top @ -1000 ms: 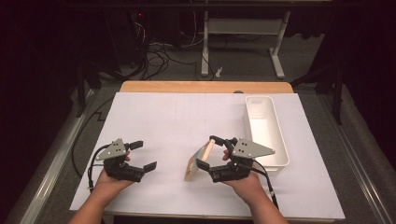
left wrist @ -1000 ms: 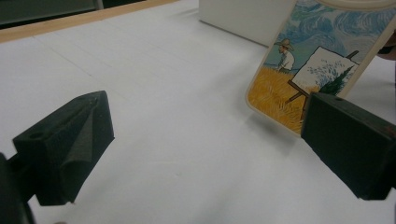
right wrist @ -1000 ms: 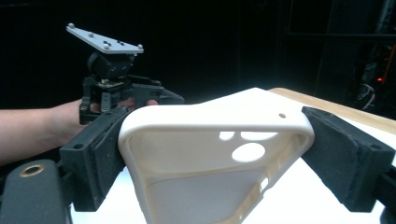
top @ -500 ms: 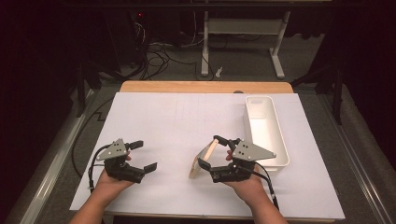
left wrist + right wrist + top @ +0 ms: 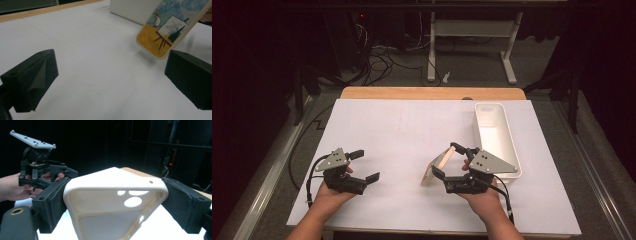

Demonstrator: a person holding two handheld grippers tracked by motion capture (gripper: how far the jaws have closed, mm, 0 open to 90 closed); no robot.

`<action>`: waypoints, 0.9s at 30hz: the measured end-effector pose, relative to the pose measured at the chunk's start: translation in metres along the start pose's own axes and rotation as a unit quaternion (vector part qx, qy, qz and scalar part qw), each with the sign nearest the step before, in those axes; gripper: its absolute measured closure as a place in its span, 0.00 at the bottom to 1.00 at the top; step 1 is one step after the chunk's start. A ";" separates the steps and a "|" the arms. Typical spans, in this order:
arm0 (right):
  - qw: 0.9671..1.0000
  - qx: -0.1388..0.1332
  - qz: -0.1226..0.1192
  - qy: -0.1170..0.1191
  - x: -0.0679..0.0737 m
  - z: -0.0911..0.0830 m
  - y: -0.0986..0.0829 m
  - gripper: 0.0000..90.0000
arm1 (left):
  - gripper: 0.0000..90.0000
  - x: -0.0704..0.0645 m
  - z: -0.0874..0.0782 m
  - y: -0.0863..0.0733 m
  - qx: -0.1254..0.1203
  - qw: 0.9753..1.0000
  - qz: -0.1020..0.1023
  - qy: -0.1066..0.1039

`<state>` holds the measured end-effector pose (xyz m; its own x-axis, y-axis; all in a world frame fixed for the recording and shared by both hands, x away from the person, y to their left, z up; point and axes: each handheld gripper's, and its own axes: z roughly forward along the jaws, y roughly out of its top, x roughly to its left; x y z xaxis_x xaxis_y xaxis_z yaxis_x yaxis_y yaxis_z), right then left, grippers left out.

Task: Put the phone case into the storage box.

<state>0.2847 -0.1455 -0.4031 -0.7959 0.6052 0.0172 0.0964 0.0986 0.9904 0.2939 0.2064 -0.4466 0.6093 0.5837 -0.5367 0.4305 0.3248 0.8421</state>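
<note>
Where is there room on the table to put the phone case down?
The white sheet is bare between the left gripper and the phone case, and all along the far edge. It is crowded by the right gripper, beside the white bin.

A wooden table [image 5: 432, 93] carries a white sheet [image 5: 402, 145] (covering most) and a white tray [image 5: 495, 136].

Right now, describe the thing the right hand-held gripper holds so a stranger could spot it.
On the white-covered table, look left of the long white plastic bin. There the right hand-held gripper clamps a cream phone case, tilted off the surface. Its back carries a painting of a painter at an easel in a yellow field.
</note>
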 end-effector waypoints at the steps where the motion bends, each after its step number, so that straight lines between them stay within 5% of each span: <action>1: 1.000 -0.001 0.001 -0.002 -0.001 -0.002 0.000 0.14 | 0.00 0.000 0.000 0.000 0.001 1.000 0.000 -0.001; 27: 0.998 -0.014 -0.012 -0.053 -0.007 -0.032 -0.001 0.14 | 0.00 -0.005 0.001 -0.002 0.002 1.000 0.002 -0.008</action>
<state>0.2709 -0.1751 -0.4003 -0.7300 0.6832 -0.0204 0.0594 0.0931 0.9939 0.2901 0.2021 -0.4458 0.6215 0.5729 -0.5344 0.4306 0.3202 0.8439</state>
